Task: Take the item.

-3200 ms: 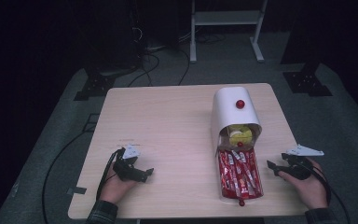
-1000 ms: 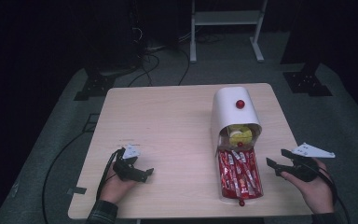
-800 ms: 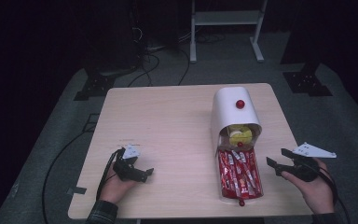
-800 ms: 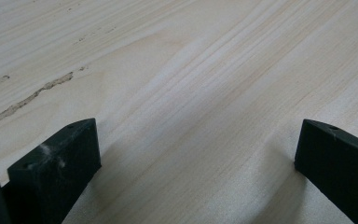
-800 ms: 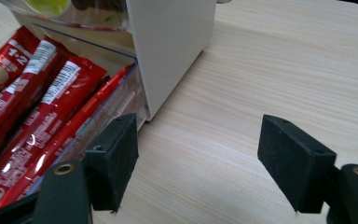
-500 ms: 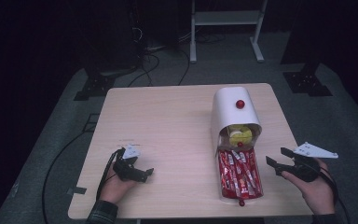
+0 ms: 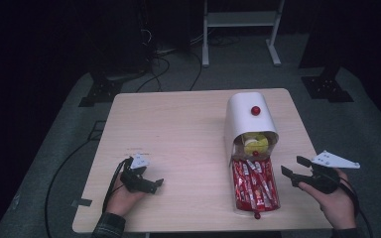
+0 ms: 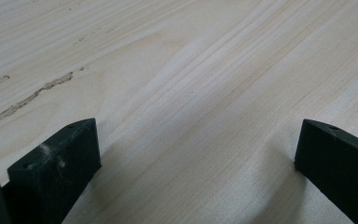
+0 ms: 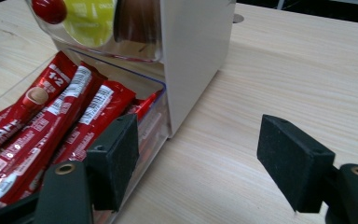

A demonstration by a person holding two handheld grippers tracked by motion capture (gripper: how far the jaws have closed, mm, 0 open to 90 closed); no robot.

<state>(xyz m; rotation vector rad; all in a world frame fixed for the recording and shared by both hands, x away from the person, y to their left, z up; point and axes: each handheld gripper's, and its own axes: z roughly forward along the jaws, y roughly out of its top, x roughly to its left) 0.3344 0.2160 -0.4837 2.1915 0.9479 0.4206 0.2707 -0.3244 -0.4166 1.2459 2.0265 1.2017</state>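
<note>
1. Dark flooring with cables surrounds a pale wooden counter.
2. White dispenser box stands on the counter's right side, its clear drawer pulled out toward the person.
3. Red sachets fill that drawer.
4. Right gripper hovers just beside the drawer, jaws spread, pinching nothing.
5. Left gripper rests on bare wood well apart, jaws spread.

The long red shiny packets lying in the clear plastic drawer have white writing. One packet, on the left, shows "1+2" near its top. Another, at the near left edge, shows the letters "SCAF". The smaller print is too tiny to read.
</note>
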